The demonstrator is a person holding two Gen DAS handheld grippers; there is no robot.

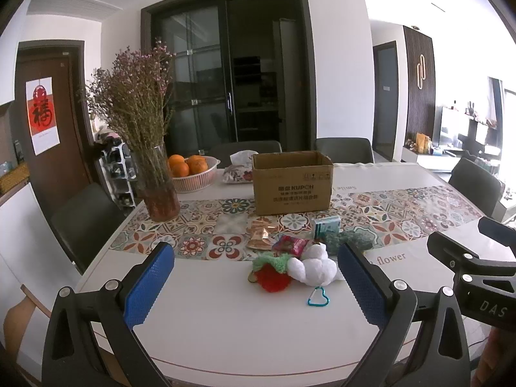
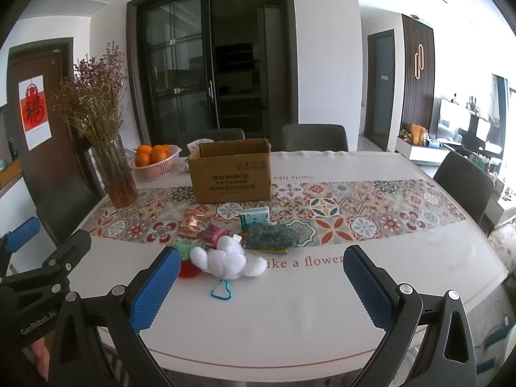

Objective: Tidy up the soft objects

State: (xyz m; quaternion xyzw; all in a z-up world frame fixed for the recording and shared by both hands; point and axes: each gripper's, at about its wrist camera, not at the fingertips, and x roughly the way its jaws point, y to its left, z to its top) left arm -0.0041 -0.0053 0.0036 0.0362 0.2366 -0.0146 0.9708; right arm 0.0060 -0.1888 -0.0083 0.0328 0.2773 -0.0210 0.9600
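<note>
Both grippers hang above the near edge of the table (image 1: pixel 225 322), nothing held. The left gripper (image 1: pixel 254 290) has its 2 blue pads spread wide, and so does the right gripper (image 2: pixel 261 290); each is empty.

The soft pile sits mid-table, on the near side of the open cardboard box (image 1: pixel 292 182). From the left wrist view, the white plush toy (image 1: pixel 314 266) lies at 1 o'clock, framed between the pads but clear of both, and the red strawberry plush (image 1: pixel 272 275) with its green top presses against its left side, dead ahead at 12. A heart-shaped teal clip (image 1: pixel 318 297) lies on the table just nearer than the white toy. From the right wrist view that same white plush toy (image 2: pixel 230 258) sits at 11 o'clock, nearer the left pad, with the strawberry partly hidden behind that pad.

Farther back lie a green fuzzy piece (image 2: pixel 269 235), a small teal box (image 2: pixel 254 216), a red wrapper (image 2: pixel 214 233) and a gold crinkled packet (image 2: pixel 192 222).

These plushes look light and squashy, so a pinch should sink in and hold without slipping. I would bite across the white toy's fat middle, not a limb, and watch the clip: it may dangle and snag. The box stands at 12 o'clock, beyond the pile, the likely drop spot.
</note>
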